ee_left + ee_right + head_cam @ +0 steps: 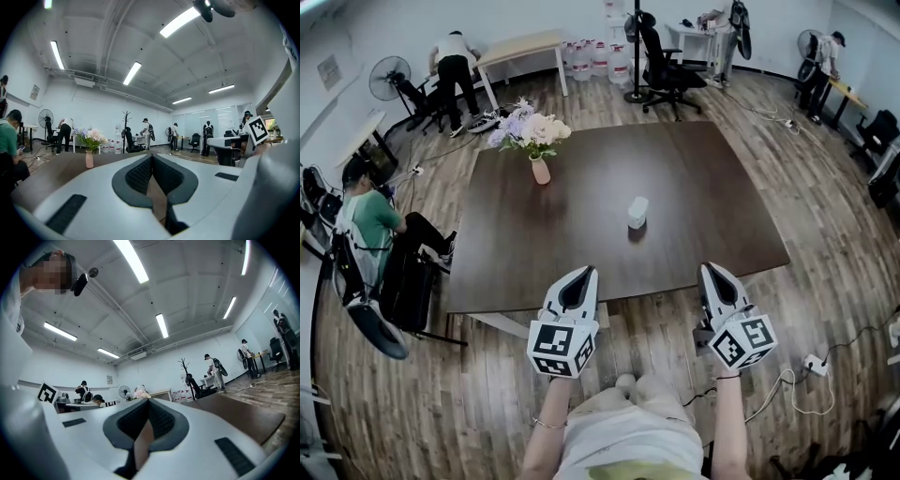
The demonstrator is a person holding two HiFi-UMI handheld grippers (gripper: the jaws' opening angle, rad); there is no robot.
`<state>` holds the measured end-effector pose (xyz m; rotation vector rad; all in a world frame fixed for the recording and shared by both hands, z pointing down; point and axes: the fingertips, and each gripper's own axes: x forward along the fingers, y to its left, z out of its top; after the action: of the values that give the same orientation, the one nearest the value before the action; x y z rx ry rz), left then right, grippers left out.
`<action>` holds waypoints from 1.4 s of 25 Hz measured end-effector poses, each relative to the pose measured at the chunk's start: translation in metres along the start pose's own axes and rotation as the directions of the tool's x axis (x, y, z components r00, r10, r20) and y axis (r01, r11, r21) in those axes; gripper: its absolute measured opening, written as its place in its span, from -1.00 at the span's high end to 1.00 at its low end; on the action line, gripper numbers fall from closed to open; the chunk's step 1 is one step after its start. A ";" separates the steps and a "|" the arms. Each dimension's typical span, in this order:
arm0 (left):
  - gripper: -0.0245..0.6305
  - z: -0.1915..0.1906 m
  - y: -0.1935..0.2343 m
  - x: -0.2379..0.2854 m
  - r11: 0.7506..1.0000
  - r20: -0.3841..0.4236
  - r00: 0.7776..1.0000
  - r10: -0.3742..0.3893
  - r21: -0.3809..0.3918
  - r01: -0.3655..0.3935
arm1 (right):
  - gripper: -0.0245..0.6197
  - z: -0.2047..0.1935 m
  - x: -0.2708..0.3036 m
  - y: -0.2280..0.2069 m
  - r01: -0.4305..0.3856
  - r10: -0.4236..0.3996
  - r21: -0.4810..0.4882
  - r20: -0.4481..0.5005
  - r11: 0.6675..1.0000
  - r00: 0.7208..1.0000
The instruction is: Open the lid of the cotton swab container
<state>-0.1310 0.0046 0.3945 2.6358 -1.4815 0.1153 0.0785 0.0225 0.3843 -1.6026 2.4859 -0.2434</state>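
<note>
The bench [712, 225] is dark brown, on a floor [825, 187] of mid-brown wood planks. The cotton swab container [637, 212] looks white, perhaps translucent. A pink vase [541, 171] carries pale pink, white and lilac flowers [530, 131]. The left gripper [580, 274] and right gripper [713, 270] are pale grey, black-lined inside, with black-and-white square markers.

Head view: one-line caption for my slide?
Left gripper and right gripper, both shut and empty, poised before the dark table; cotton swab container untouched mid-table, flower vase beyond.
</note>
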 end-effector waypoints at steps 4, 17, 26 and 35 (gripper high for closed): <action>0.85 -0.006 0.009 0.015 1.000 -0.018 1.000 0.001 -0.018 -0.002 | 0.86 -0.008 0.014 -0.008 0.006 -0.005 0.019 -0.021 1.000 1.000; 0.85 -0.015 0.034 0.094 0.999 -0.057 0.998 0.017 -0.046 -0.019 | 0.86 -0.014 0.101 -0.063 -0.046 0.050 0.057 -0.058 0.997 0.997; 0.85 -0.022 0.043 0.155 0.997 -0.077 0.995 0.070 -0.037 -0.073 | 0.86 -0.014 0.160 -0.106 -0.128 0.134 0.077 -0.089 0.989 0.987; 0.85 -0.051 0.045 0.199 0.996 -0.099 0.994 0.052 -0.064 -0.058 | 0.86 -0.035 0.205 -0.130 -0.207 0.222 0.104 -0.160 0.973 0.962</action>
<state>-0.0669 -0.1796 0.4725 2.5009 -1.5000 0.1925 0.1020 -0.2159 0.4362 -1.3154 2.7100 -0.4682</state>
